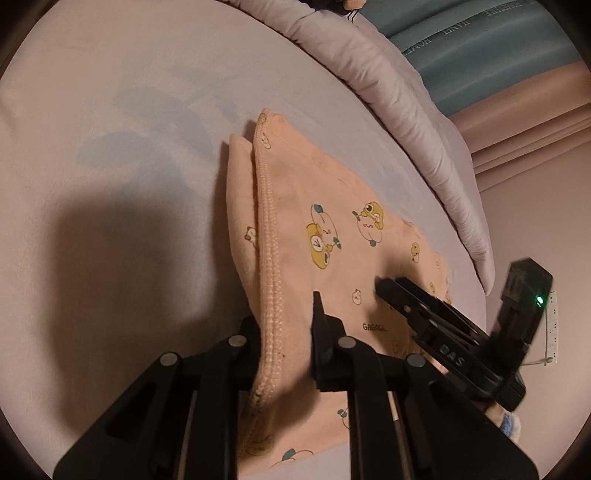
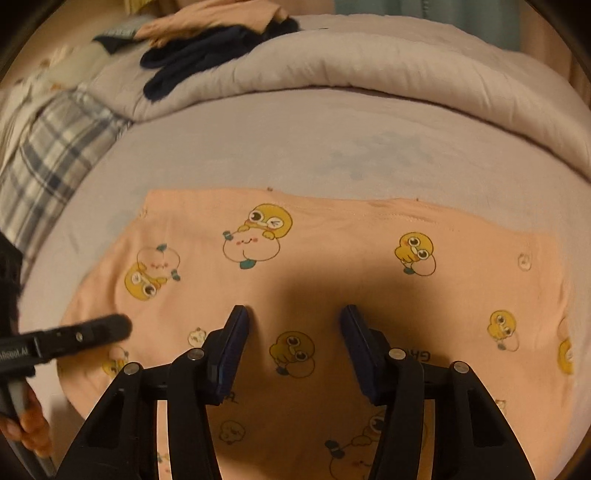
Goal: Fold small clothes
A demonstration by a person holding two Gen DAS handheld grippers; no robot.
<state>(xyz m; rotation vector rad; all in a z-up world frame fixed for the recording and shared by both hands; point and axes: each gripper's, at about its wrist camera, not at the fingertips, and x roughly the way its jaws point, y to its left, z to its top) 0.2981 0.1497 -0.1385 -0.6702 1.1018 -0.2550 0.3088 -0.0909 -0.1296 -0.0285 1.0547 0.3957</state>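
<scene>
A small peach garment (image 1: 325, 192) printed with yellow cartoon ducks lies on the lilac bed sheet (image 1: 129, 110). My left gripper (image 1: 284, 317) is shut on its ribbed hem edge (image 1: 267, 236) and lifts that edge as a fold. In the right wrist view the garment (image 2: 332, 240) lies spread flat. My right gripper (image 2: 293, 317) is open just above the cloth, with nothing between its jaws. It shows in the left wrist view (image 1: 384, 286) over the garment's right part. The left gripper shows at the left of the right wrist view (image 2: 110, 326).
A rolled lilac duvet (image 2: 369, 62) lies along the far side of the sheet. Dark clothes (image 2: 207, 51) and peach cloth (image 2: 214, 20) are piled on it. A plaid cloth (image 2: 48, 155) lies at the left. A pink wall (image 1: 535, 206) is beyond the bed.
</scene>
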